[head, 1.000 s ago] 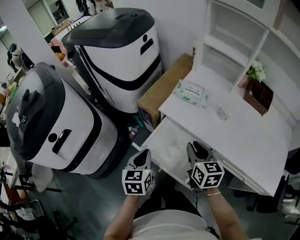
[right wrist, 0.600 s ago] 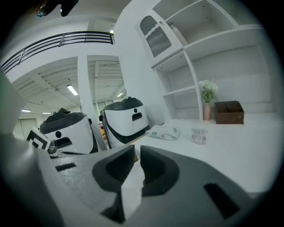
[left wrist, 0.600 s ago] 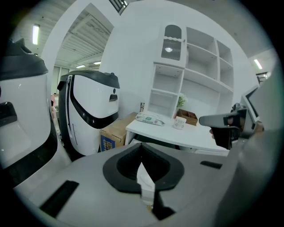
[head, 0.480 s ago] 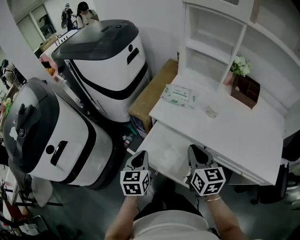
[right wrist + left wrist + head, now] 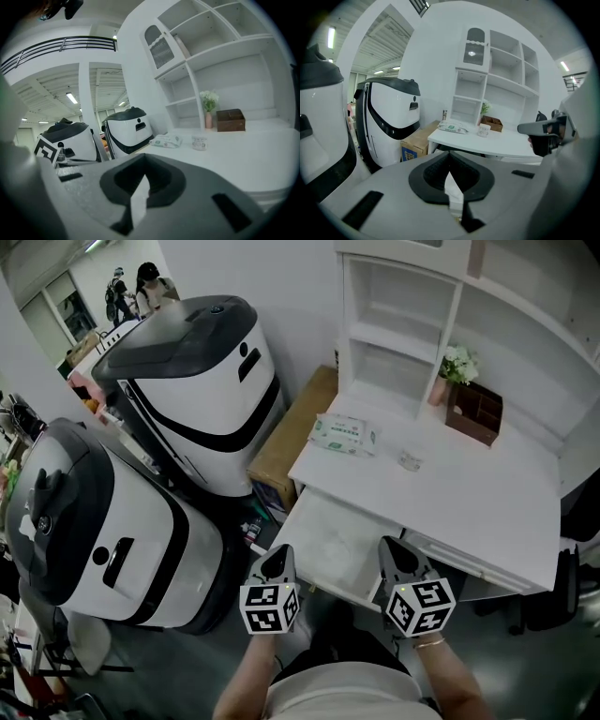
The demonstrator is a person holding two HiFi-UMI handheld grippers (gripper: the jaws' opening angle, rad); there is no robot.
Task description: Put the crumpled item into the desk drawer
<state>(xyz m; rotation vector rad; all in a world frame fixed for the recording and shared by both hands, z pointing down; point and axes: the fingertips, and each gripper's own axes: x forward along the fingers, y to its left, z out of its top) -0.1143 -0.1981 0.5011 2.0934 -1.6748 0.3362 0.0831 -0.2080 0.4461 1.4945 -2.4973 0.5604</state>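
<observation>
Since the earlier frame the desk (image 5: 487,512) is shifted up and left in the head view. Both grippers are kept at the front of the drawer (image 5: 309,524), and the jaws of the right gripper (image 5: 394,556), then apart, are now brought fully together on nothing.

The crumpled item (image 5: 335,546) is taken to be the pale, creased patch lying on the floor of the open drawer. It is so washed out against the white that this cannot be settled. The drawer is pulled well out from under the desk top, on which a wipes pack (image 5: 344,434) and a small clear cup (image 5: 410,461) are left near each other.

If the drawer is to be pushed in, a loose, springy item could be caught under the desk's edge or jolted forward by a hard shove. Shut jaws pressed against a smooth front could also slip off to one side.

The left gripper (image 5: 279,559) is likewise closed, with nothing clamped. Both tools are held low and close to the torso, side by side. Their jaws are aimed forward at the drawer's near rim, their marker cubes are turned upward, and the forearms are drawn in.
</observation>
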